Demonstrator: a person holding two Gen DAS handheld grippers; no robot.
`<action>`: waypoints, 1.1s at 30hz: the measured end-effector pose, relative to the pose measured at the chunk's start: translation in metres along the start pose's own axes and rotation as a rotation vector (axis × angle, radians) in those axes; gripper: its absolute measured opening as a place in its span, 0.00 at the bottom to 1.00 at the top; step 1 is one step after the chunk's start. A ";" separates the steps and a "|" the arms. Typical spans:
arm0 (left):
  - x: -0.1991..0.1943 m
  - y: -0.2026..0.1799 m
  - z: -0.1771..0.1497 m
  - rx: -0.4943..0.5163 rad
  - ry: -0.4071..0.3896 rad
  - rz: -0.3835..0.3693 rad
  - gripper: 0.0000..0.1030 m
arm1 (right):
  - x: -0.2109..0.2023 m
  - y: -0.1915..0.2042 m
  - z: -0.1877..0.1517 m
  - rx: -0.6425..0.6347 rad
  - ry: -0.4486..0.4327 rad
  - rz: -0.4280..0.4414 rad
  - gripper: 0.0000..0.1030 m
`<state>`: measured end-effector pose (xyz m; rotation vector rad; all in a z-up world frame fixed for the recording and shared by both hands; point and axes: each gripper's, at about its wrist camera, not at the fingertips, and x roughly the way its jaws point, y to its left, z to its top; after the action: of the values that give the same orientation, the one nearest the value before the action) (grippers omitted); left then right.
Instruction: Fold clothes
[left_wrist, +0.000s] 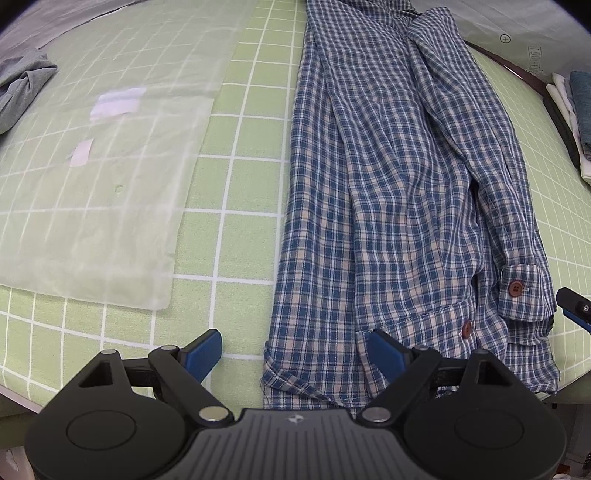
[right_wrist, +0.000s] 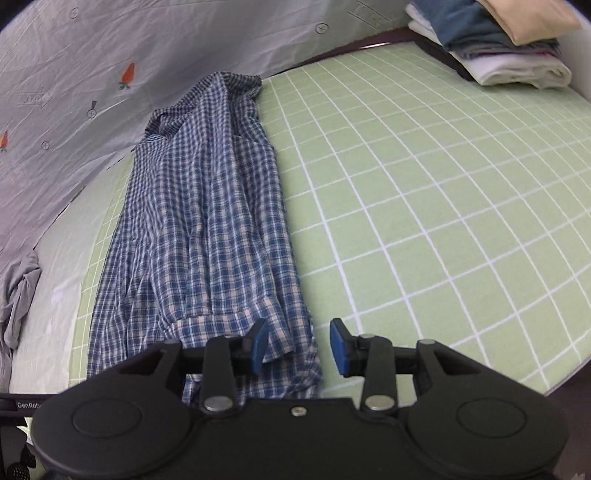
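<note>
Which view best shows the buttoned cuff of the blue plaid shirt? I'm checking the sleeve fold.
Left wrist view: the cuff lies flat, its brown button clear. In the right wrist view the cuff is blurred, partly behind the gripper.

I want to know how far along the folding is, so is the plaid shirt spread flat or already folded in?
Partly folded: the plaid shirt lies as a long narrow strip, sides and a cuffed sleeve turned in over the body, not yet folded lengthwise.
</note>
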<state>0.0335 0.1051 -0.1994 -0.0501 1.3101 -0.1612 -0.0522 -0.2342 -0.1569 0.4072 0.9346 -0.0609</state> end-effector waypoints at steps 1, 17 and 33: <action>0.000 -0.001 0.001 0.005 -0.003 -0.001 0.83 | 0.002 0.003 0.001 -0.021 0.000 0.013 0.34; -0.010 -0.007 -0.004 0.019 -0.007 -0.024 0.79 | 0.025 0.004 0.006 -0.094 0.071 0.007 0.25; -0.025 -0.002 -0.015 0.089 0.006 -0.115 0.65 | 0.014 -0.011 -0.004 -0.144 0.177 0.116 0.17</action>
<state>0.0128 0.1080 -0.1788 -0.0489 1.3054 -0.3176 -0.0497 -0.2414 -0.1736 0.3357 1.0803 0.1496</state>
